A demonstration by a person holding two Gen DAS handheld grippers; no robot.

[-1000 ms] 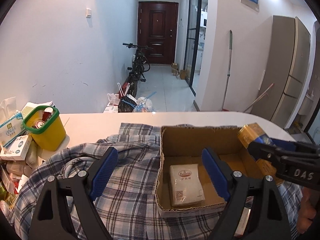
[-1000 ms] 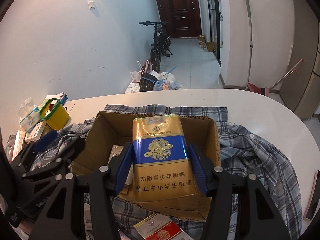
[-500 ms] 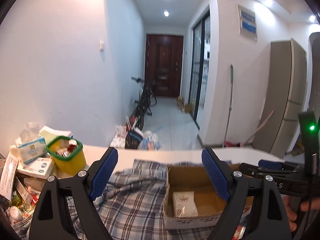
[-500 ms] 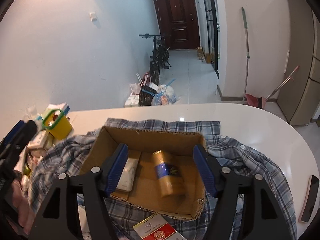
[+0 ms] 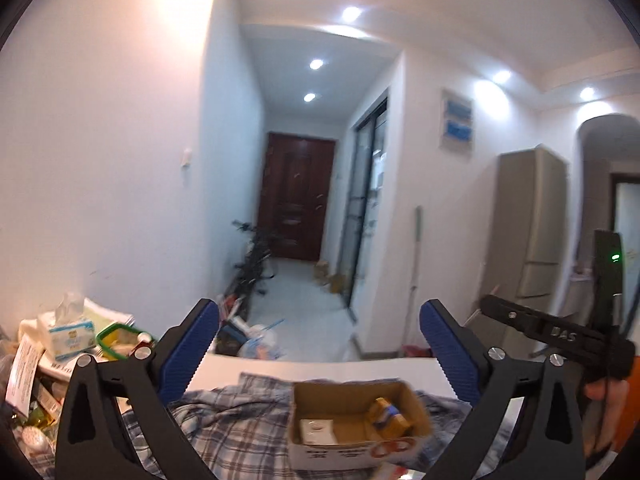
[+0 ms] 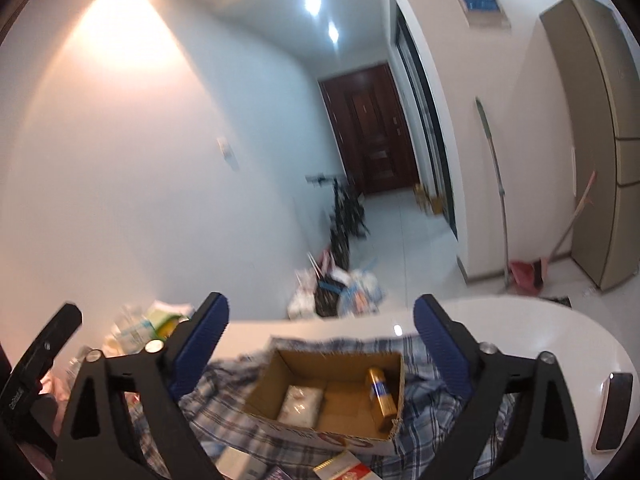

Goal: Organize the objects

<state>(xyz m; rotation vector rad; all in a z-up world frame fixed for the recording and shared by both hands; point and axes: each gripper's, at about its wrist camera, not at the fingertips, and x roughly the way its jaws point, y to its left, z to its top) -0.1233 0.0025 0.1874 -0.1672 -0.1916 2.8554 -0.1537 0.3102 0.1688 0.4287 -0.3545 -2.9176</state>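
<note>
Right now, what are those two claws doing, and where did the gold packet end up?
Left gripper open, empty. Right gripper open, empty. Gold packet in cardboard box, beside white packet. Nothing in the way.

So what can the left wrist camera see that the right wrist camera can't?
Only the left wrist view shows the green-rimmed yellow tub and the tissue box clearly. Only the right wrist view shows the red and white pack and the dark phone. Both show the cardboard box with the gold pack inside, on the plaid shirt.
</note>
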